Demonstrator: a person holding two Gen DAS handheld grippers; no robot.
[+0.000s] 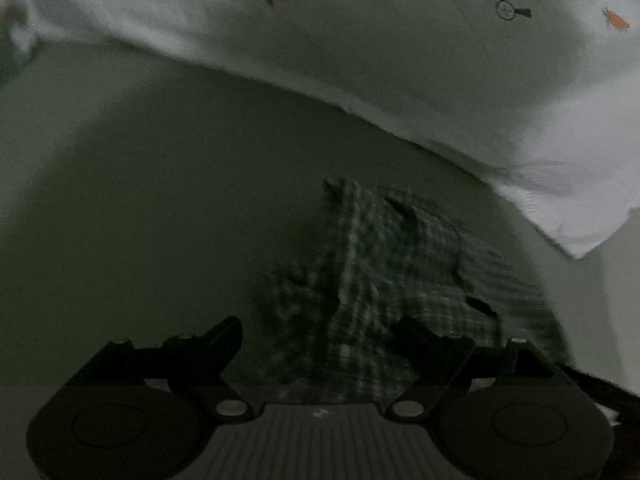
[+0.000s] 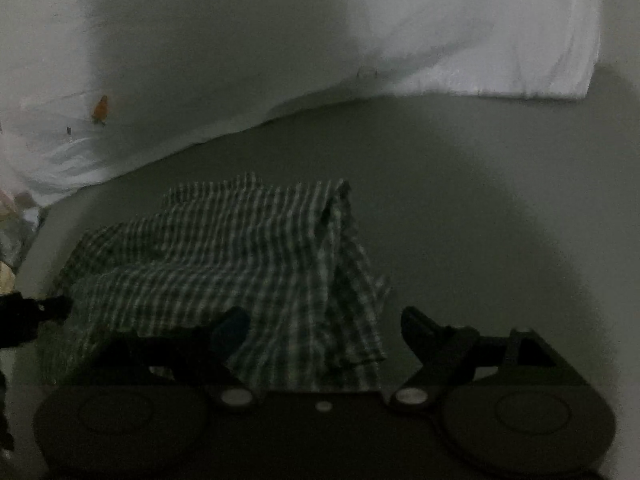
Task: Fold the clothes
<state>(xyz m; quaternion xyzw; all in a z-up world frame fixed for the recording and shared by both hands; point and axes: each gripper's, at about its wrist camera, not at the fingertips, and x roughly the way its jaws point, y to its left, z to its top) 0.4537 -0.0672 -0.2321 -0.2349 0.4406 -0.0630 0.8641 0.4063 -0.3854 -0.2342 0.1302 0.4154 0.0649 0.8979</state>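
Dim, blurred frames; checked garment (image 2: 240,264) edges indistinct. White cloth (image 1: 400,60) prints unreadable. Left gripper (image 1: 320,332) and right gripper (image 2: 326,320) jaws apart, gripping nothing.

black left gripper (image 1: 320,332) and right gripper (image 2: 324,320), silver pivot screws.

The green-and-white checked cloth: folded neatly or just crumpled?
Crumpled. The green-and-white checked cloth lies bunched in uneven ridges and creases, with loose edges, not in flat layers.
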